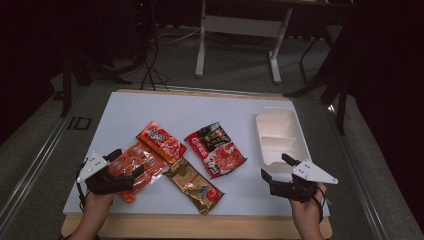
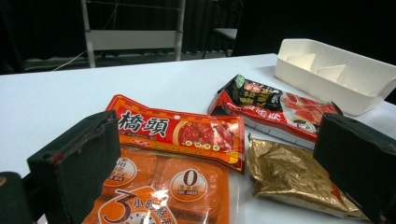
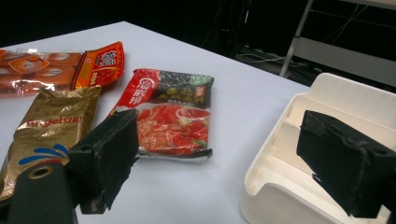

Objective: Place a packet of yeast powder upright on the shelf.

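A person is standing at the near edge of a white table (image 1: 150, 107), both forearms coming in low, one hand-held gripper in each hand.

The left gripper (image 1: 129, 169) is being held level, just above the table's near left corner, its grey three-cornered plate facing up. Its black jaws are standing wide apart and gripping nothing – they are hovering over the near end of a clear packet of orange sauce cubes (image 1: 135, 165). In the left gripper view that packet (image 2: 163, 186) is lying flat between the two jaws, with a red-and-orange sauce pouch (image 2: 182, 133) overlapping its far end.

A gold foil packet (image 1: 192, 185) is lying just beside the orange one, and a red-and-black soup base packet (image 1: 216, 148) is lying near the table's middle.

The right gripper (image 1: 276, 167) is pointing away from the person at the near right, jaws also spread wide and empty. One jaw is hanging over the near end of a white divided tray (image 1: 300, 145); the other is over bare table beside it.
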Demonstrator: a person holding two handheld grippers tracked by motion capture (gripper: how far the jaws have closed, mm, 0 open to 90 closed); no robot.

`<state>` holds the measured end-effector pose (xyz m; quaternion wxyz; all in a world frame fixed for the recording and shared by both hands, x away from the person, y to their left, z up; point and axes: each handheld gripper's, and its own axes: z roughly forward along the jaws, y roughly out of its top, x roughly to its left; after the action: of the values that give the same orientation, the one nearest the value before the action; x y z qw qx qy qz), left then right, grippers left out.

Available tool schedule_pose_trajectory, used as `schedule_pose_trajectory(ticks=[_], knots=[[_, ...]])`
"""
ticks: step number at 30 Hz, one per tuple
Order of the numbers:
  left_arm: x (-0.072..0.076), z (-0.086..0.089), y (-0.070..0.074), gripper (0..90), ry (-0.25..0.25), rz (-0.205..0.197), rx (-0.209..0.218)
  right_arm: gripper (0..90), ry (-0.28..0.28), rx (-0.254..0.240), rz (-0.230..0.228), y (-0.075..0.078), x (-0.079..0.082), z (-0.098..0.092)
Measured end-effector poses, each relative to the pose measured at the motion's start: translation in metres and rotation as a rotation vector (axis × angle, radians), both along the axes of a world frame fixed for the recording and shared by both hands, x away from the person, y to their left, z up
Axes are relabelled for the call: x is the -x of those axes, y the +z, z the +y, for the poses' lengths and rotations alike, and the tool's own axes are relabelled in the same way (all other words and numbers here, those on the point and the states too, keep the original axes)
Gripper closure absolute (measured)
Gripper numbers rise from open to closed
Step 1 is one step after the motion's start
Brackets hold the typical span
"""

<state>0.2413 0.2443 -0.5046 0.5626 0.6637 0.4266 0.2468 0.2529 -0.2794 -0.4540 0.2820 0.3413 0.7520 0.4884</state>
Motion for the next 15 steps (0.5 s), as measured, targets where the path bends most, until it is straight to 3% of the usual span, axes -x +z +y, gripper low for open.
schedule_pose_trajectory(ticks=[4, 6, 15], knots=[[0.0000, 0.0002, 0.0002, 1.0, 0.003, 0.001, 0.003, 12.9, 0.002, 0.002, 0.000, 0.0001, -0.0002, 0.0002], [0.0002, 0.0002, 0.0004, 1.0, 0.007, -0.002, 0.004, 12.6, 0.000, 0.007, 0.029, 0.0007, -0.0003, 0.0015], [0.0001, -0.0013, 0.0022, 1.0, 0.016, -0.008, 0.003, 11.7, 0.011, -0.001, 0.066, 0.0010, 0.0003, 0.0050]])
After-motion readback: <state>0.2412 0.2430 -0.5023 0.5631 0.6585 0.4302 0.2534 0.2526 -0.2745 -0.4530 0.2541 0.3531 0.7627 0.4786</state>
